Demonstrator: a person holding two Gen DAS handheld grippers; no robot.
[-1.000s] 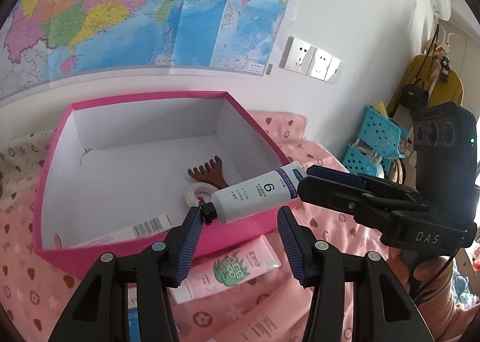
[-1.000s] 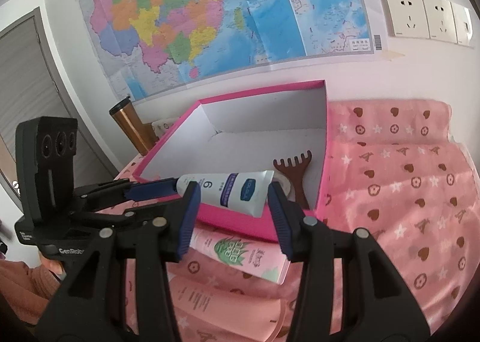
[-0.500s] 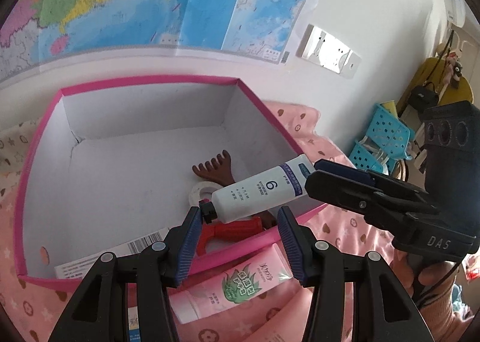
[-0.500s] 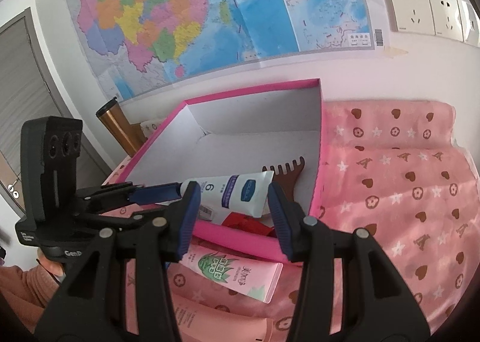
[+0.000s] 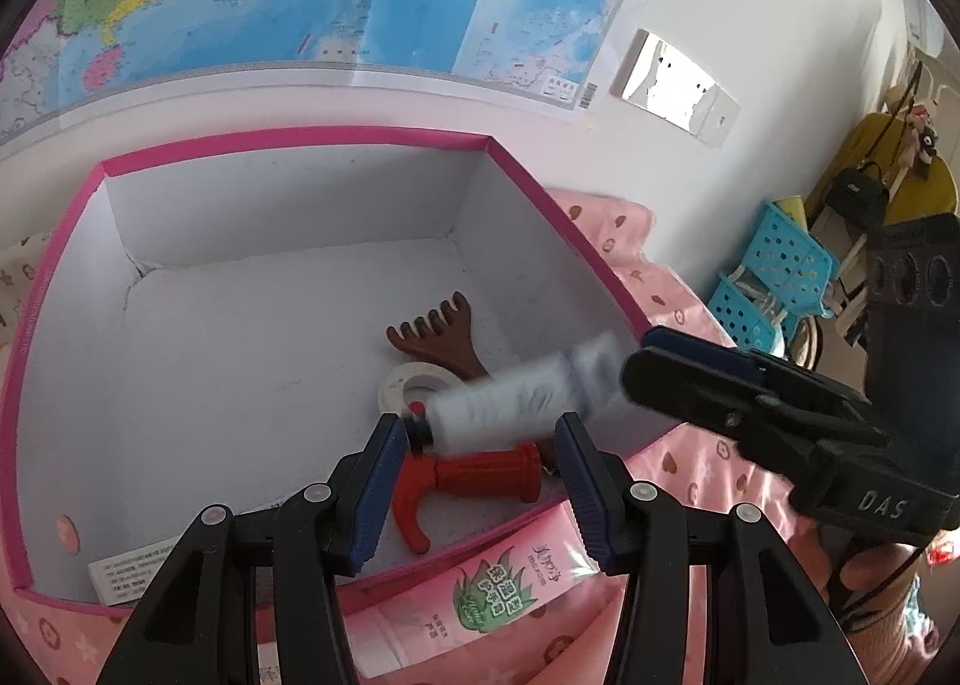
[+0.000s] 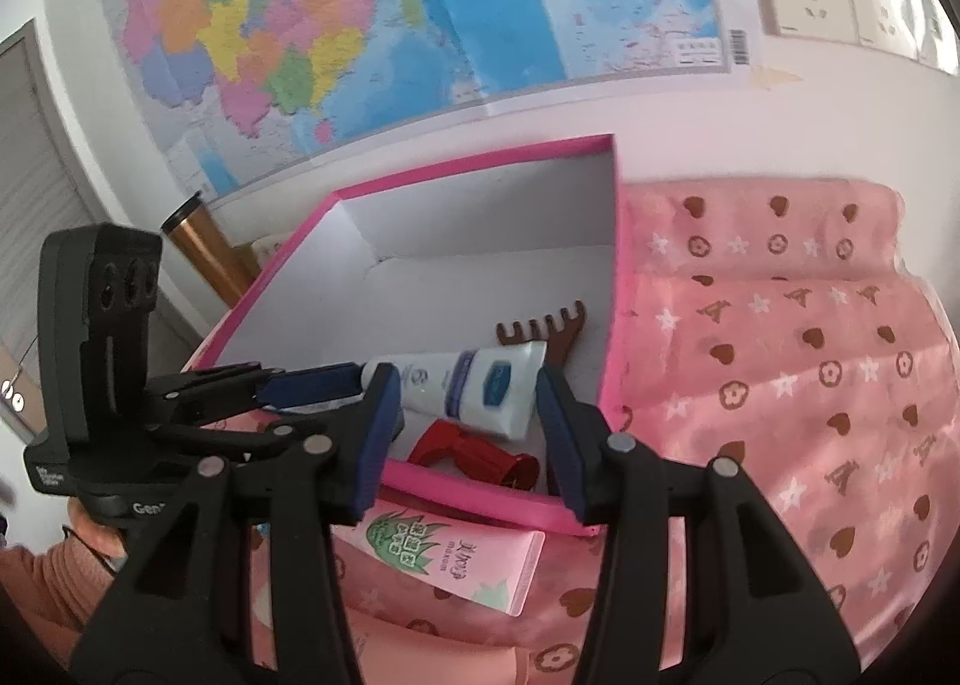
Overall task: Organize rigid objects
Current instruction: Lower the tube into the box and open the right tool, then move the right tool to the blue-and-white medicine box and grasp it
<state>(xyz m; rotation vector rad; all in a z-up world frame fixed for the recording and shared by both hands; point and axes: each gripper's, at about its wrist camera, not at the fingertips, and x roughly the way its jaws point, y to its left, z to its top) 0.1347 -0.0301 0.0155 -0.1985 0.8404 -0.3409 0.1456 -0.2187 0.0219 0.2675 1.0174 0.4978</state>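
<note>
White tube [image 5: 516, 403] was up in the air over the near right corner of the pink box [image 5: 288, 135], lying roughly level, not yet down on the floor of the box. It was blurred in the left wrist view and sharp in the right.

Left gripper [image 5: 480, 445]: fingers at a moderate gap. The tube's black cap sat against the left one, and the other was clear of the tube, so no pinch across it.

Right gripper [image 6: 465, 421]: similar gap. The tube spanned it, with the crimped end at one pad and the cap end hidden behind the other finger. Couldn't tell if it was actually clamped.

Already in the box, right side: brown rake-shaped comb [image 5: 438, 331], white tape roll [image 5: 408, 385] and red plastic tool [image 5: 474, 475]. A pink-green tube [image 5: 480, 595] lay outside against the near wall, on the pink cloth [image 6: 780, 385].
</note>
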